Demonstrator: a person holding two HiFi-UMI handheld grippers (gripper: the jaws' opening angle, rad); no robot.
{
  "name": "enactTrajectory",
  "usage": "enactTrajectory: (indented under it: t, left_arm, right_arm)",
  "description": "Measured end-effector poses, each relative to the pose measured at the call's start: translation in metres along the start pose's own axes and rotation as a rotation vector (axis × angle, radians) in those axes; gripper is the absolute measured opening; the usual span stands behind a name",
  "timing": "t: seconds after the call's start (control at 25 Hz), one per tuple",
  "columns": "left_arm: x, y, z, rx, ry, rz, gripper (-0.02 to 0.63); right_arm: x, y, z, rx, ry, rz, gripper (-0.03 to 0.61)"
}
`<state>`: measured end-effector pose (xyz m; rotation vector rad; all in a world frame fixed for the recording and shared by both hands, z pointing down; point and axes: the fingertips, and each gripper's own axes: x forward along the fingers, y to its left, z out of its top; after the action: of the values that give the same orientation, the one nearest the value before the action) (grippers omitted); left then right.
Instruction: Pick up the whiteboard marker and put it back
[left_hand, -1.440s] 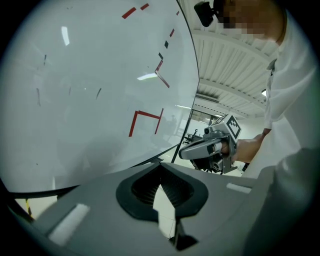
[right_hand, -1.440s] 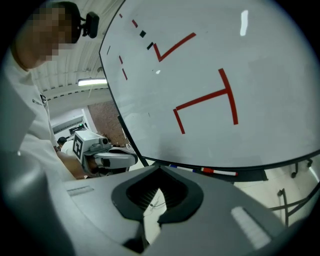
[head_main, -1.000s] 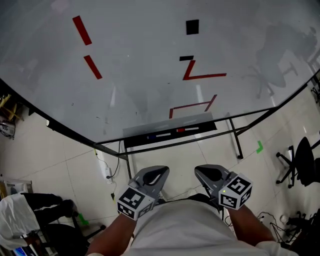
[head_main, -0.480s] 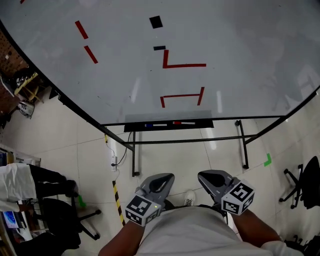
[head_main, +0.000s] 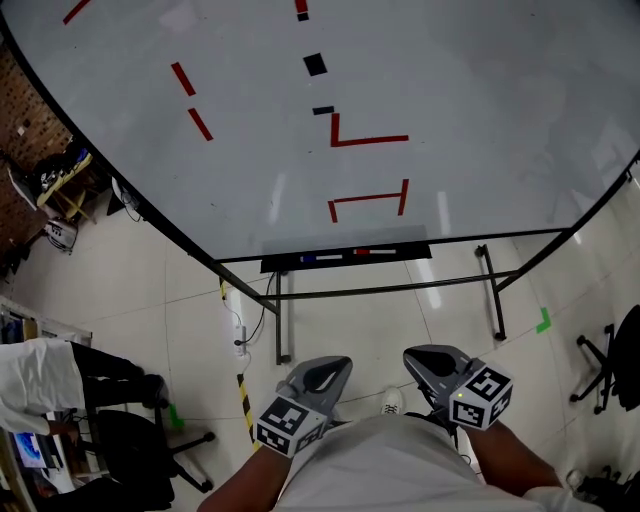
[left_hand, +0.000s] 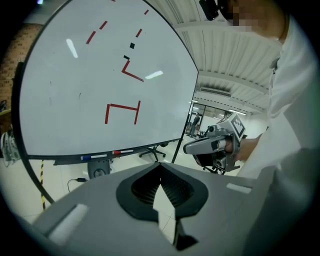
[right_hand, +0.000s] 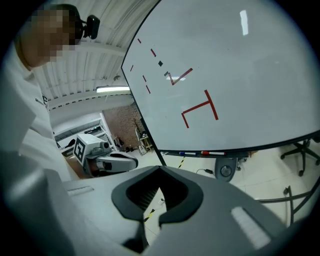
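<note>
The whiteboard (head_main: 450, 80) runs off the head view's top and right edges. On its tray (head_main: 280, 266) lie what seem to be a blue-ended marker (head_main: 308, 259) and a red-ended marker (head_main: 362, 252), both too small to tell more. A person (head_main: 40, 365) at the left edge and a black chair (head_main: 628, 360) at the right edge are cut off.

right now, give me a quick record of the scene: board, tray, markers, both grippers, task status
whiteboard: upright on a stand, red line marks and small black marks on it
tray: dark ledge along the board's lower edge
markers: blue-capped marker and red-capped marker, lying end to end in the tray
left gripper: jaws together, nothing held, close to the person
right gripper: jaws together, nothing held, close to the person
task status: no marker picked up yet; both grippers well short of the tray
</note>
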<state>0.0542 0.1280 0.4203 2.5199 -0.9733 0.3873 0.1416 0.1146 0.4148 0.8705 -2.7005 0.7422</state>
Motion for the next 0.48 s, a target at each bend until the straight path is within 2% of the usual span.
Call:
enactTrajectory:
  t: [0.24,0.48]
  left_arm:
    - [-0.02,0.02,0.006,0.034,-0.01,-0.034,0.017]
    - [-0.028,0.022,-0.001,0.037,-0.006,-0.087,0.017]
  right_arm:
    - [0.022,0.02,-0.006,-0.011,-0.001,-0.039,0.0]
    - [0.03,0.032,-0.01,0.003,0.001,-0.074,0.0]
